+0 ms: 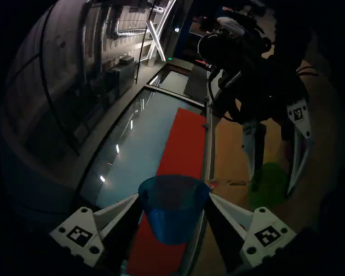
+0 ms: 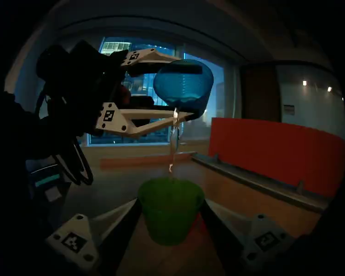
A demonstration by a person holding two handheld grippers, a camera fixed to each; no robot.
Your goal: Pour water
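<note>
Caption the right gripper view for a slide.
Tilted blue cup streams water into the green cup gripped by the right gripper.

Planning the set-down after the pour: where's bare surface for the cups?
Bare wood tabletop between the green cup and the red panel, and farther back toward the window. Crowded above the green cup: left gripper with the blue cup pouring water.

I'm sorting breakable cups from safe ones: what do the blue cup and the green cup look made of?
Blue cup: likely translucent plastic, smooth and glossy, since light from behind shows through its thin tinted wall. Green cup: probably the same kind of thin translucent plastic, tinted green, looking duller in this dim light. Glass cannot be fully ruled out for either.
</note>
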